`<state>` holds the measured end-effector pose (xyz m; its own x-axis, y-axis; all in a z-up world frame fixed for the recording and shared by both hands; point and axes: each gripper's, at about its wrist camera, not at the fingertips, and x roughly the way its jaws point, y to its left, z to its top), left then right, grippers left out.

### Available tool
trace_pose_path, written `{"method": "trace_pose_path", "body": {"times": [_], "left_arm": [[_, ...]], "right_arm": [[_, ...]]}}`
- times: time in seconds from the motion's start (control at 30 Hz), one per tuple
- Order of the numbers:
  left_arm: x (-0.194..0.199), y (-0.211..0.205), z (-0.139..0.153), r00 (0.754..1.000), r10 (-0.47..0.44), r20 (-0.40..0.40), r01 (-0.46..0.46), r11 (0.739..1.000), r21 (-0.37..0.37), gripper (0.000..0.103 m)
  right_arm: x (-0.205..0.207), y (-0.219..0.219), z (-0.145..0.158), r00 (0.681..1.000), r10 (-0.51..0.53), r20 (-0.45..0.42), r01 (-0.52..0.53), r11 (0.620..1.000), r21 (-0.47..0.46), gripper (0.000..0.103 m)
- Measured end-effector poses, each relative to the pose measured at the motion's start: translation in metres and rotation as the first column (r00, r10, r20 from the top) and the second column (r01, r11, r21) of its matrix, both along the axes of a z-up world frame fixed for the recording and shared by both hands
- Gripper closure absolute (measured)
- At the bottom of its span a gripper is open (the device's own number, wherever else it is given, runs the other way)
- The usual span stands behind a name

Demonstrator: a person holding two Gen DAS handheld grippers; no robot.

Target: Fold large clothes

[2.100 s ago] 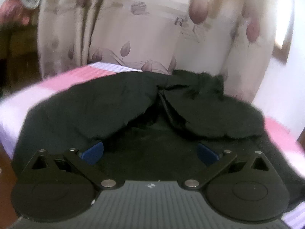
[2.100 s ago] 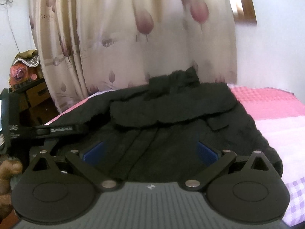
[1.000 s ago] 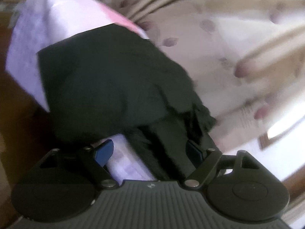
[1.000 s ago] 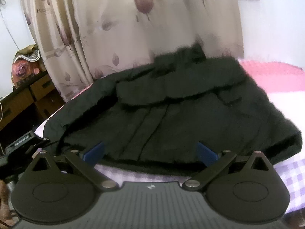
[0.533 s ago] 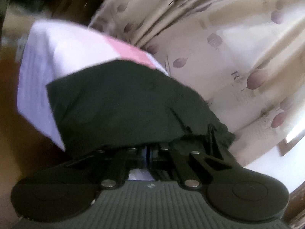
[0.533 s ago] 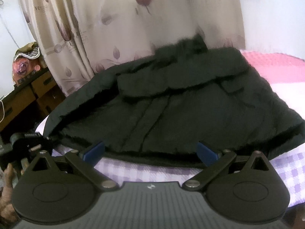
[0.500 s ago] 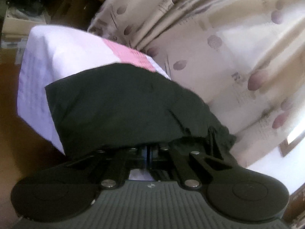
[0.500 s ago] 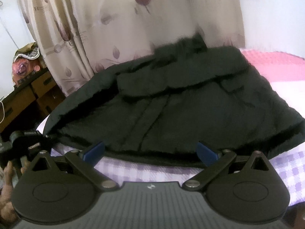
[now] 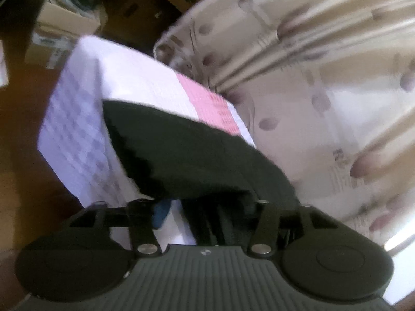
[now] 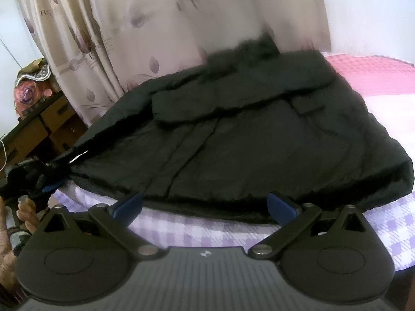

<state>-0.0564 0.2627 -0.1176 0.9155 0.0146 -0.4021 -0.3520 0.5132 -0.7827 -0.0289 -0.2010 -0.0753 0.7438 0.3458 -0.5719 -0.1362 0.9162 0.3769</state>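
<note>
From the left wrist, your left gripper (image 9: pixel 207 204) sits low at the near edge of the bed (image 9: pixel 77 129), its fingers partway apart with dark folds of the black jacket (image 9: pixel 186 155) in the gap; the blur hides whether they bite the cloth or only straddle it. The jacket's hem hangs over the bed edge here, so if that grip is loose the padded corner likely slips free as you lift, and the fold sags or slides towards the floor. Half a second ago these fingers were pressed together; now they stand apart, and the view is tipped further towards the floor. From the right wrist, your right gripper (image 10: pixel 205 207) is wide open and holds nothing, hovering over the checked sheet just short of the hem, while the jacket lies spread across the bed with its collar towards the curtain (image 10: pixel 129 26). Its left corner is drawn out towards your other gripper. Close too shallow and you probably catch only the top layer, so the bulky lower layer drags. This gripper was just as wide open half a second ago; only the corner looks pulled further out.
</note>
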Motion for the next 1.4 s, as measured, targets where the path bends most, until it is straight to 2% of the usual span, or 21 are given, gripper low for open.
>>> {"method": "trace_pose_path", "body": {"times": [0.03, 0.1, 0.17, 0.33, 0.4, 0.43, 0.47, 0.5, 0.53, 0.57, 0.6, 0.7, 0.77, 0.9, 0.97, 1.07, 1.17, 1.2, 1.27, 1.33, 1.4], "left_arm": [[-0.001, 0.002, 0.003, 1.0, 0.005, 0.004, -0.005, 1.0, 0.016, 0.043], [-0.003, 0.004, 0.01, 1.0, 0.011, 0.012, -0.012, 0.999, 0.049, 0.02], [-0.002, 0.006, 0.014, 0.999, 0.033, 0.005, -0.033, 0.997, 0.065, 0.011], [0.005, 0.016, 0.011, 1.0, 0.031, -0.007, -0.031, 0.999, 0.014, 0.01], [0.008, 0.016, 0.011, 1.0, 0.021, -0.016, -0.02, 0.999, 0.028, 0.01], [0.011, 0.017, 0.011, 1.0, 0.016, -0.021, -0.016, 0.999, 0.038, 0.012], [0.015, 0.018, 0.011, 1.0, 0.016, -0.016, -0.015, 0.999, 0.049, 0.022], [0.019, 0.018, 0.011, 1.0, 0.01, -0.009, -0.009, 0.997, 0.076, 0.04], [0.025, 0.018, 0.014, 1.0, 0.0, -0.01, 0.001, 0.992, 0.129, 0.051], [0.033, 0.019, 0.017, 1.0, -0.013, -0.016, 0.015, 0.986, 0.166, 0.077], [0.042, 0.022, 0.02, 0.999, -0.026, -0.019, 0.029, 0.983, 0.183, 0.085], [0.071, 0.035, 0.042, 1.0, -0.023, 0.014, 0.019, 0.963, 0.268, 0.089], [0.094, 0.048, 0.068, 0.997, -0.014, 0.069, -0.01, 0.946, 0.323, 0.09], [0.137, 0.08, 0.133, 0.977, 0.05, 0.209, -0.131, 0.91, 0.394, 0.09], [0.163, 0.091, 0.156, 0.972, 0.061, 0.228, -0.155, 0.895, 0.418, 0.087], [0.202, 0.087, 0.163, 0.975, 0.097, 0.202, -0.19, 0.834, 0.518, 0.086], [0.24, 0.086, 0.14, 0.979, 0.169, 0.112, -0.202, 0.786, 0.584, 0.084], [0.249, 0.089, 0.129, 0.976, 0.203, 0.077, -0.208, 0.776, 0.595, 0.08], [0.264, 0.095, 0.105, 0.965, 0.263, 0.003, -0.213, 0.772, 0.599, 0.078], [0.264, 0.1, 0.083, 0.951, 0.308, -0.017, -0.241, 0.778, 0.58, 0.069], [0.251, 0.098, 0.071, 0.937, 0.349, 0.023, -0.299, 0.766, 0.569, 0.034]], "right_arm": [[0.0, 0.0, 0.0, 1.0, -0.001, 0.0, 0.001, 1.0, 0.001, 0.0], [0.0, 0.0, 0.0, 1.0, -0.004, -0.001, 0.004, 1.0, 0.001, 0.0], [0.001, 0.0, -0.001, 1.0, -0.008, -0.005, 0.008, 1.0, 0.004, 0.0], [0.002, 0.003, -0.003, 1.0, 0.0, -0.022, 0.0, 1.0, 0.01, 0.0], [0.002, 0.002, -0.003, 1.0, -0.004, -0.02, 0.004, 1.0, 0.006, 0.0], [0.003, 0.002, -0.003, 1.0, -0.007, -0.02, 0.007, 1.0, 0.006, 0.0], [0.003, 0.002, -0.004, 1.0, -0.009, -0.021, 0.009, 1.0, 0.006, 0.0], [0.003, 0.002, -0.005, 1.0, -0.009, -0.024, 0.01, 1.0, 0.006, 0.0], [0.004, 0.003, -0.005, 1.0, -0.008, -0.028, 0.008, 1.0, 0.006, 0.0], [0.004, 0.004, -0.006, 0.999, -0.006, -0.033, 0.006, 1.0, 0.005, 0.0], [0.005, 0.004, -0.006, 0.999, -0.004, -0.037, 0.004, 1.0, 0.003, 0.0], [0.009, 0.007, -0.005, 0.999, 0.004, -0.038, -0.005, 1.0, -0.02, 0.0], [0.013, 0.008, -0.002, 0.999, 0.01, -0.033, -0.012, 0.999, -0.05, 0.0], [0.027, 0.006, 0.011, 1.0, 0.029, -0.005, -0.029, 0.996, -0.089, 0.0], [0.037, 0.005, 0.019, 0.999, 0.031, 0.017, -0.029, 0.994, -0.108, 0.0], [0.059, 0.01, 0.029, 0.998, 0.047, 0.048, -0.04, 0.99, -0.136, 0.0], [0.087, 0.025, 0.035, 0.992, 0.097, 0.078, -0.082, 0.98, -0.181, 0.0], [0.097, 0.033, 0.036, 0.99, 0.116, 0.085, -0.096, 0.974, -0.206, 0.0], [0.118, 0.052, 0.034, 0.982, 0.164, 0.096, -0.132, 0.953, -0.273, 0.0], [0.139, 0.072, 0.028, 0.967, 0.229, 0.113, -0.178, 0.922, -0.344, 0.0], [0.158, 0.091, 0.018, 0.957, 0.27, 0.103, -0.205, 0.885, -0.418, 0.0]]}}
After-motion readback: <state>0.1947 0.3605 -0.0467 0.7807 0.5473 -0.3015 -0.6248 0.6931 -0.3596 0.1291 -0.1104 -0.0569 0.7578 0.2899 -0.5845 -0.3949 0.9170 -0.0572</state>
